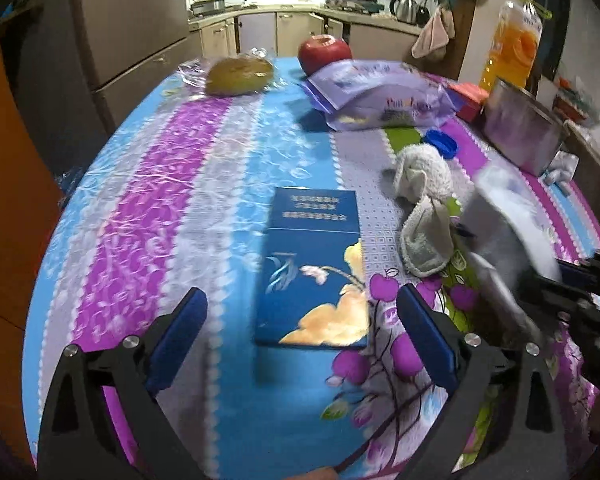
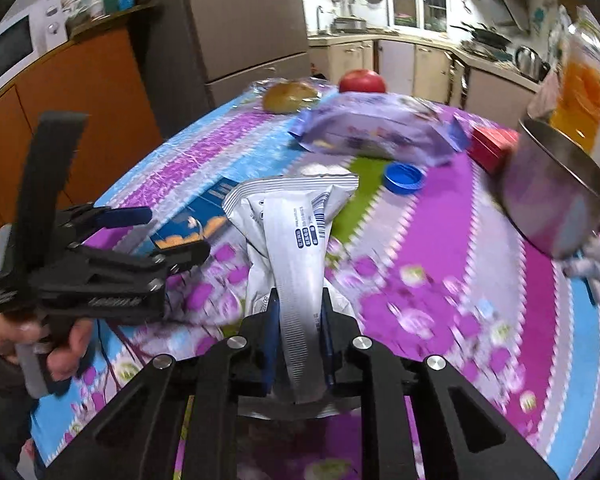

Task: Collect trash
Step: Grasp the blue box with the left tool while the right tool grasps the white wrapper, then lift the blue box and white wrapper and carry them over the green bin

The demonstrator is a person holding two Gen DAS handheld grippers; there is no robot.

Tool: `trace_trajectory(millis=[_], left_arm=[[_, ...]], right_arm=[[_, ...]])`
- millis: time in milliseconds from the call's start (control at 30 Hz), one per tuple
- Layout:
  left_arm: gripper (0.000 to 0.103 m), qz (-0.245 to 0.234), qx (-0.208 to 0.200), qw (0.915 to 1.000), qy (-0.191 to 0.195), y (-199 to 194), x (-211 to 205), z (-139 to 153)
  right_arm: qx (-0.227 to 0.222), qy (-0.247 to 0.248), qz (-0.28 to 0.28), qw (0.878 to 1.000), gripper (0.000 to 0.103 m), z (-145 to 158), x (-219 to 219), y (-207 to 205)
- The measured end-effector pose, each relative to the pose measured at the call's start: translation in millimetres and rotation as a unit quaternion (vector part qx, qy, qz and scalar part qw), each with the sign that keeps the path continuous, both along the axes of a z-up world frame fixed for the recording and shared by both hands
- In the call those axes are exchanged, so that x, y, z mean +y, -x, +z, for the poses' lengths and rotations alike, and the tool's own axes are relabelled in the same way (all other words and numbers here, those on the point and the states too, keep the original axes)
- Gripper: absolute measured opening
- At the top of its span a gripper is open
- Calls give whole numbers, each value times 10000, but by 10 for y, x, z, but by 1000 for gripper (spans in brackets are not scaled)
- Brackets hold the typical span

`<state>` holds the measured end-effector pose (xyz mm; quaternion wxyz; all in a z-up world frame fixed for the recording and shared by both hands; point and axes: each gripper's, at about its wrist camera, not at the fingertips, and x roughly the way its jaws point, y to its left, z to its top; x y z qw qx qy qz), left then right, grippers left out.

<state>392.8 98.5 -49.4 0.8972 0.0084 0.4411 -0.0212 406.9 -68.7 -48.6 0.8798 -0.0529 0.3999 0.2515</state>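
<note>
My right gripper [image 2: 298, 320] is shut on a white and silver empty wrapper [image 2: 296, 232] and holds it above the flowered tablecloth [image 2: 440, 280]. The wrapper also shows blurred at the right of the left wrist view [image 1: 504, 216]. My left gripper [image 1: 300, 320] is open and empty, its blue pads either side of a blue flat box [image 1: 312, 264] that lies on the table below. It also shows at the left of the right wrist view [image 2: 148, 232]. A crumpled grey rag [image 1: 420, 200] lies right of the box. A blue bottle cap [image 1: 442, 142] lies beyond the rag.
A purple snack bag [image 1: 380, 96], a red apple [image 1: 324, 52], a wrapped bun [image 1: 240, 74], a red box [image 1: 470, 98], a steel pot [image 1: 520, 128] and an orange juice bottle [image 1: 514, 40] stand at the table's far side. A fridge [image 1: 132, 20] stands left.
</note>
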Motion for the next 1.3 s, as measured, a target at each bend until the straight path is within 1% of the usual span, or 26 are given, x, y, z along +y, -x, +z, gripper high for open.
trace_trajectory(millis=[167, 233, 267, 333, 400, 467, 533, 567, 600, 633, 667, 733, 833, 967, 1133, 1300], left_arm=[[91, 143, 57, 9999, -70, -77, -32, -60], [84, 206, 68, 9997, -66, -90, -15, -65], [80, 229, 91, 9997, -59, -99, -3, -72], [78, 290, 57, 9995, -98, -107, 13, -70], [77, 305, 48, 9995, -111, -115, 10, -72], [76, 307, 27, 9994, -125, -127, 5, -74], [71, 292, -7, 9995, -129, -133, -12, -70], [65, 278, -19, 9995, -132, -134, -24, -65], [57, 267, -37, 9995, -137, -133, -40, -58], [54, 276, -52, 9995, -157, -136, -54, -56], [54, 294, -57, 9994, -180, -141, -67, -57], [54, 332, -112, 9992, -210, -136, -82, -65], [54, 412, -197, 9983, -366, -90, -119, -64], [54, 483, -463, 9965, -503, 49, -181, 32], [54, 550, -909, 9925, -605, 359, -325, 253], [54, 457, -1280, 9891, -567, 657, -518, 468]], right_arm=[[64, 66, 42, 9999, 21, -68, -78, 39], [34, 78, 140, 9999, 33, -55, -56, 49], [-11, 95, 160, 9998, 36, -36, -42, 38], [-42, 142, 196, 9997, 45, -10, 13, 8], [-23, 211, 240, 9995, 47, -13, 61, -28], [14, 294, 273, 9992, 47, -44, 96, -72], [30, 417, 307, 9987, 46, -71, 128, -105], [25, 468, 327, 9984, 45, -78, 141, -112], [24, 515, 329, 9981, 40, -87, 151, -115], [31, 552, 344, 9979, 35, -91, 160, -114], [13, 601, 347, 9976, 34, -98, 168, -105], [-25, 670, 354, 9971, 27, -111, 179, -86], [-157, 642, 246, 9975, 23, -105, 148, -36], [-345, 327, 24, 9989, 21, -50, 13, 90], [-791, 65, -246, 9965, 21, 152, -135, 365], [-1136, -217, -522, 9919, 21, 368, -360, 689]])
